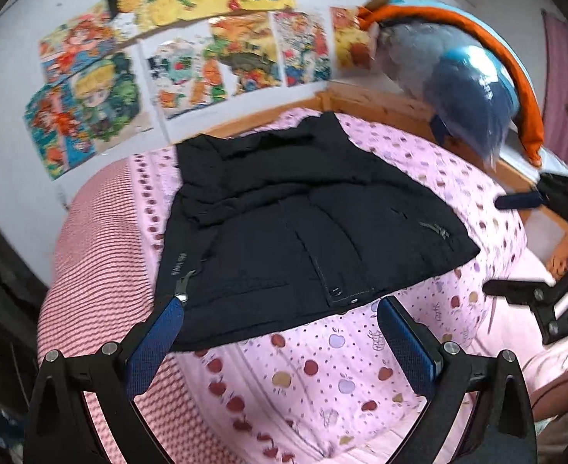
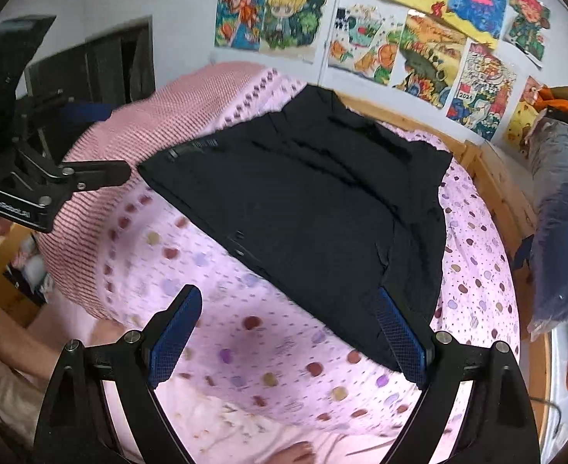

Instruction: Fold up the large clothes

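A black padded jacket lies spread flat on the pink apple-print bedsheet, its hem toward me. My left gripper hovers open over the jacket's near hem, nothing between its blue pads. In the right wrist view the same jacket lies ahead and to the right, and my right gripper is open above the sheet at the jacket's near corner. Its right pad overlaps the jacket's edge. The right gripper shows at the right edge of the left view, and the left gripper shows at the left edge of the right view, both open.
A wooden bed frame runs along the far side under a wall of colourful drawings. A blue bundle in plastic with an orange cushion sits at the far right. A pink checked blanket lies left of the jacket. Dark furniture stands beyond.
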Tool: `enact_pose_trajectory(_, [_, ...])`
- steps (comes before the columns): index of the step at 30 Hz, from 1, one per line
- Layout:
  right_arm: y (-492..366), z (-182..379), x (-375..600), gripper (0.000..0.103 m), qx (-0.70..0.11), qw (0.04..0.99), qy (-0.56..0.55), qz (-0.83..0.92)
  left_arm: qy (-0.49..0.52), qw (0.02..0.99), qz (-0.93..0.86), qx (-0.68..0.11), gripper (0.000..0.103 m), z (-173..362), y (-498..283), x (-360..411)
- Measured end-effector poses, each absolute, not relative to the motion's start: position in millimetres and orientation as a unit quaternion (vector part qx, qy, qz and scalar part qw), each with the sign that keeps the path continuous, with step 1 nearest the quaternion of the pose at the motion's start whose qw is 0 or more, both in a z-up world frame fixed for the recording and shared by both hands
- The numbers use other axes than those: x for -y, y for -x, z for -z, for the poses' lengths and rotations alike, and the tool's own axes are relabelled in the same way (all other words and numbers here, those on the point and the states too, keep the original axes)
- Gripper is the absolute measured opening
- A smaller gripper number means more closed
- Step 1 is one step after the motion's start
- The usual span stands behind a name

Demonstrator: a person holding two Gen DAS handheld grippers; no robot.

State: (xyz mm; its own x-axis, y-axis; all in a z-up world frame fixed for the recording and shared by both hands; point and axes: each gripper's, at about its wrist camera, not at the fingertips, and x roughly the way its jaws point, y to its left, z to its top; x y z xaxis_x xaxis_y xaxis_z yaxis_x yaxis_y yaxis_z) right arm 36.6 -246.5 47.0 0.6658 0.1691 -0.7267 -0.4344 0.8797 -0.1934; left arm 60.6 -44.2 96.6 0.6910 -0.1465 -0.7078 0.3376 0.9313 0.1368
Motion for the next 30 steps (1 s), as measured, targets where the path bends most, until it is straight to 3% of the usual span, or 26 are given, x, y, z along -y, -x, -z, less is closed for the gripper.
enact_pose_trajectory(9, [-81.7, 8.9, 243.9, 0.088, -0.343, 0.884, 0.241, -0.209, -0.242, 0.884, 0.18, -0.357, 0.101, -26.9, -97.3, 55.9])
enact_pose_trajectory(17, [-100.4, 57.3, 242.1, 0.088, -0.379, 0.865, 0.244, -0.223, -0.3, 0.864, 0.183, -0.36, 0.101, 24.8, -110.6, 53.5])
enact_pose_trajectory(30, [-104.4, 89.3, 268.0, 0.091, -0.402, 0.87, 0.238, -0.158, -0.337, 0.884, 0.096, -0.309, 0.103, 49.4, -114.4, 35.4])
